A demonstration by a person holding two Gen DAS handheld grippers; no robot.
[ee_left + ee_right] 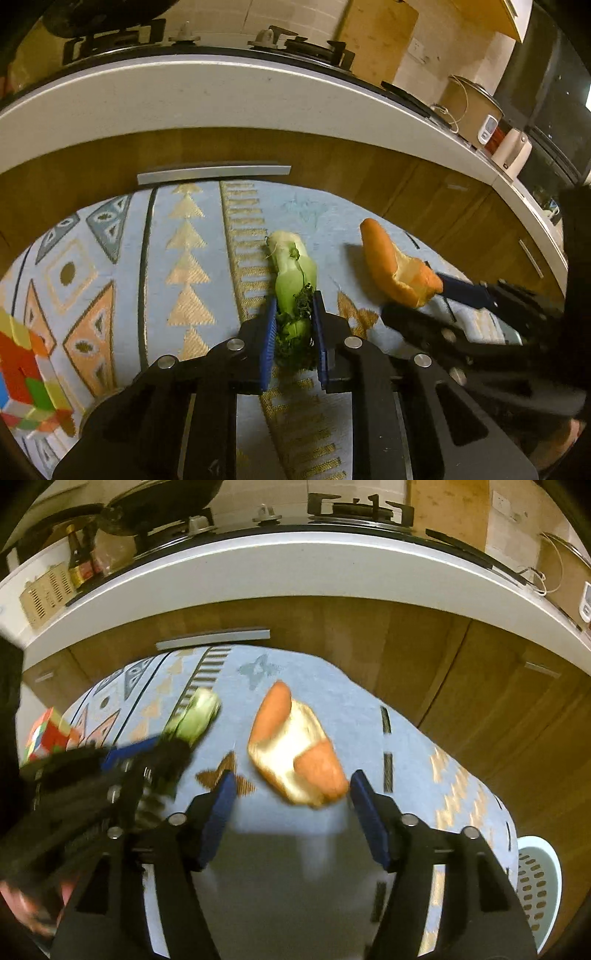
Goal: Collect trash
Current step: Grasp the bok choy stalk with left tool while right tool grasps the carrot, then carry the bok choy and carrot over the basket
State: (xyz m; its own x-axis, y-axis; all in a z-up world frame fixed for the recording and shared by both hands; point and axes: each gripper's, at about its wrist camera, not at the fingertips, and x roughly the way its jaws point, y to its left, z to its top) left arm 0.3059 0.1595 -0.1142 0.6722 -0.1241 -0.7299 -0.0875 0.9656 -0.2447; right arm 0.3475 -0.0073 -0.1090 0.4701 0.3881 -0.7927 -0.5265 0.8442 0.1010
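Observation:
A green bok choy (293, 280) lies on the blue patterned rug (184, 240). My left gripper (294, 314) is shut on its leafy end. It also shows in the right wrist view (195, 716), with the left gripper (140, 753) on it. An orange peel (295, 749) lies on the rug just ahead of my right gripper (291, 786), whose blue fingers (221, 794) stand wide open on either side of its near end. The peel also shows in the left wrist view (391, 266), with the right gripper (454, 291) beside it.
A multicoloured cube (26, 373) sits at the rug's left edge. A pale perforated basket (539, 882) stands at the lower right. Wooden cabinet doors (332, 158) and a white counter (221, 88) with a stove rise behind the rug.

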